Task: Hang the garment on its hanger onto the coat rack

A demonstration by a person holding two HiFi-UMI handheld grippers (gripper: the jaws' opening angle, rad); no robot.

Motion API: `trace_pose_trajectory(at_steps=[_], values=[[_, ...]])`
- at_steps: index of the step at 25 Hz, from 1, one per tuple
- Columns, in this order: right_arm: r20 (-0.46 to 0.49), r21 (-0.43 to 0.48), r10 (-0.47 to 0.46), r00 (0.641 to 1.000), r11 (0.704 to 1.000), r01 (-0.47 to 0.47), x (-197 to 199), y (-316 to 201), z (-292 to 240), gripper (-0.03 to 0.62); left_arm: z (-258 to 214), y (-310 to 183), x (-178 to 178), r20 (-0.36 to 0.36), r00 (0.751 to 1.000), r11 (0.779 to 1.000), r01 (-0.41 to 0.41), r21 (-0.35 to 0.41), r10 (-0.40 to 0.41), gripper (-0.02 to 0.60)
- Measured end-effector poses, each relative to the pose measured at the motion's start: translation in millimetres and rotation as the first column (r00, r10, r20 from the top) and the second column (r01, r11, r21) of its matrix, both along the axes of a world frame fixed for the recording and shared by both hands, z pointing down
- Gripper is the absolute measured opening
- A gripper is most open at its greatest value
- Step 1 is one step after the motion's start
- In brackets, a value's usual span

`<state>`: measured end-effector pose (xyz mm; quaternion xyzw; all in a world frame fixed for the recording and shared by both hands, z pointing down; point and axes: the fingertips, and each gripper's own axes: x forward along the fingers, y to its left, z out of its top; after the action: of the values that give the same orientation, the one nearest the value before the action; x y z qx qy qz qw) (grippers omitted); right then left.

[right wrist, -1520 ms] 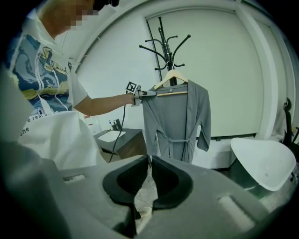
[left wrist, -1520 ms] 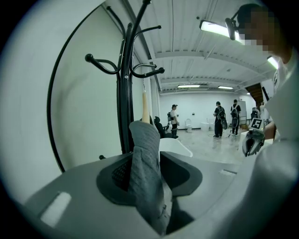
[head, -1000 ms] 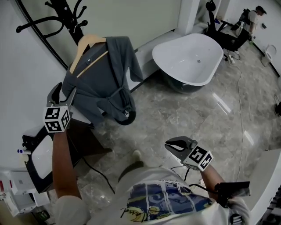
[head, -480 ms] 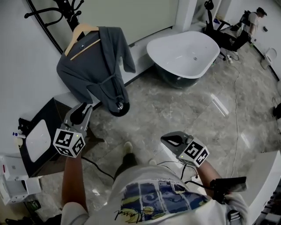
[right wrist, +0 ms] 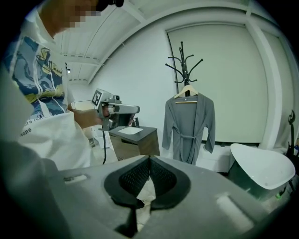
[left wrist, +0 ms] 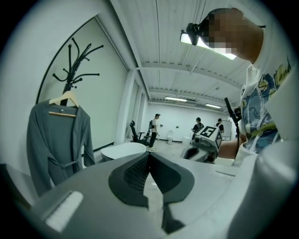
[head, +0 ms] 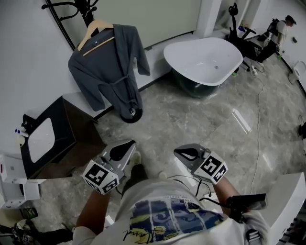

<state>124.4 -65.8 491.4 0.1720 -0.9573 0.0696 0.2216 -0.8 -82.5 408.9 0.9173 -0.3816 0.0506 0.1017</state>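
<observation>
A grey robe (head: 109,67) on a wooden hanger (head: 95,29) hangs from the black coat rack (head: 79,7) against the white wall; its belt trails to the floor. The robe (left wrist: 58,144) and coat rack (left wrist: 74,65) show at left in the left gripper view, and the robe (right wrist: 188,126) and coat rack (right wrist: 184,65) stand mid-frame in the right gripper view. My left gripper (head: 128,143) is shut and empty, held low near my body, well away from the robe. My right gripper (head: 178,152) is shut and empty beside it.
A white bathtub (head: 204,60) stands right of the robe. A dark cabinet with a white basin (head: 48,139) sits at the left wall. A cable (head: 260,110) runs over the marble floor. People stand at the far right (head: 282,26).
My left gripper has let go of the robe, drawn back from it towards my body and shut. The robe now hangs by itself on the rack. The right gripper has barely moved.
</observation>
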Motion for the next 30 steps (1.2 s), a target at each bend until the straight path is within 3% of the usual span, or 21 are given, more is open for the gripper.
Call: trace_pose_trajectory(at_steps=[5, 10, 13, 23, 30], values=[[0.01, 0.003, -0.004, 1.0, 1.0, 0.004, 4, 13, -2, 0.002, 18, 37, 44, -0.024, 0.993, 0.992, -0.114, -0.05, 0.113, 0.002], [0.023, 0.0, -0.021, 0.999, 1.0, 0.021, -1, 23, -8, 0.002, 36, 62, 72, 0.105, 0.966, 0.972, -0.235, -0.011, 0.234, 0.002], [0.023, 0.004, -0.035, 0.999, 0.999, 0.034, -4, 26, -9, 0.002, 41, 71, 81, 0.122, 0.955, 0.963, -0.268, -0.024, 0.269, 0.002], [0.007, 0.025, -0.066, 0.998, 0.998, 0.066, -9, 36, -10, 0.002, 45, 77, 85, 0.098, 0.956, 0.96, -0.274, -0.051, 0.278, 0.002], [0.001, 0.018, -0.097, 0.995, 0.995, 0.097, -16, 36, -4, 0.002, 51, 69, 75, 0.084, 0.967, 0.97, -0.238, -0.045, 0.241, 0.003]])
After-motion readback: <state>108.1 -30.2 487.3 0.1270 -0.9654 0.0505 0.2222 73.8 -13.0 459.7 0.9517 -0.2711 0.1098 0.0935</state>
